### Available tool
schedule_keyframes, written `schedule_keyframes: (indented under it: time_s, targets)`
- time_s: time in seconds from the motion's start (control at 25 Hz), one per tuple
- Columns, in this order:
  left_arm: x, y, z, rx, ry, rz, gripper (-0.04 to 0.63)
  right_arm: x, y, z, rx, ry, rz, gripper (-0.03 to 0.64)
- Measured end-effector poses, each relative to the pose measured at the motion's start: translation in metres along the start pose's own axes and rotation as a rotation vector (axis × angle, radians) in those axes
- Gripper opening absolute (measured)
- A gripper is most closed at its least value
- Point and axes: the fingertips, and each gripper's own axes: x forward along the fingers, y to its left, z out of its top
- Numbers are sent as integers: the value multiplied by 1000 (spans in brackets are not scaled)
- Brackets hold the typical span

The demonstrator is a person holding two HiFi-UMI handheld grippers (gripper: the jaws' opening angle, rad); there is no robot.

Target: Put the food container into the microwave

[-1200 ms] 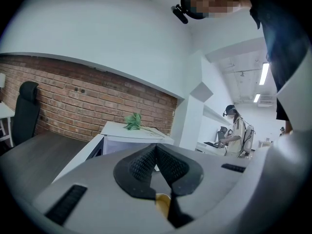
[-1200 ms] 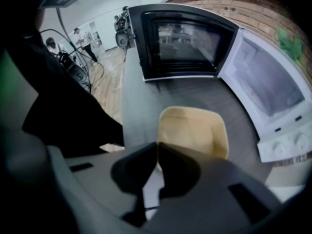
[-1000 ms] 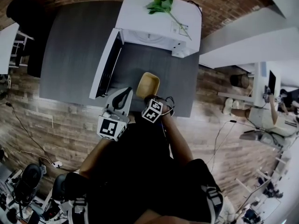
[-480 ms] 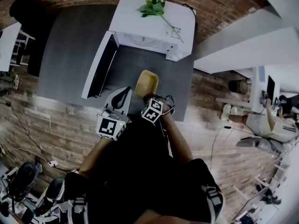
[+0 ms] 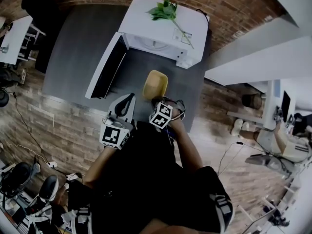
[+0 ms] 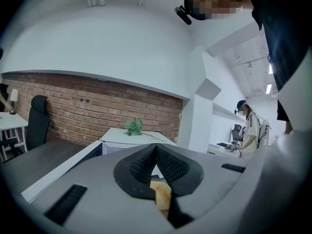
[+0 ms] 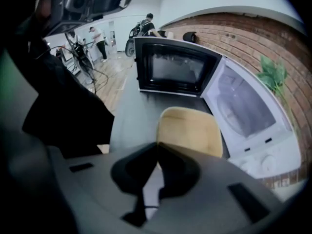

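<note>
Head view, then: where did we find the food container (image 5: 155, 84)?

We saw it over the grey table (image 5: 73, 52), about midway between the near edge and the microwave (image 5: 165, 26). The microwave stood at the far edge toward the right corner, with its door (image 5: 105, 67) swung out to the left. We could not tell whether the food container rested on the table or hung above it.

And the right gripper (image 5: 157, 100)?

In the right gripper view we saw its fingers (image 7: 134, 172) closed on the near rim of the food container, with the microwave standing open ahead.

What did we make of the left gripper (image 5: 127, 100)?

It hung just beside the right gripper, to its left, at the table's near edge. In the left gripper view its fingers (image 6: 141, 167) were pressed together with nothing between them.

Anything else we noted?

A leafy sprig (image 5: 165, 9) lay on top of the microwave.
</note>
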Motion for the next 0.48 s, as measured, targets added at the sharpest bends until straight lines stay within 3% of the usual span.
schedule_keyframes:
  time_s: [0.48]
  targets:
    - [17,27,1,10,-18,2,35,-2,-48,24,-31,2,-76,35]
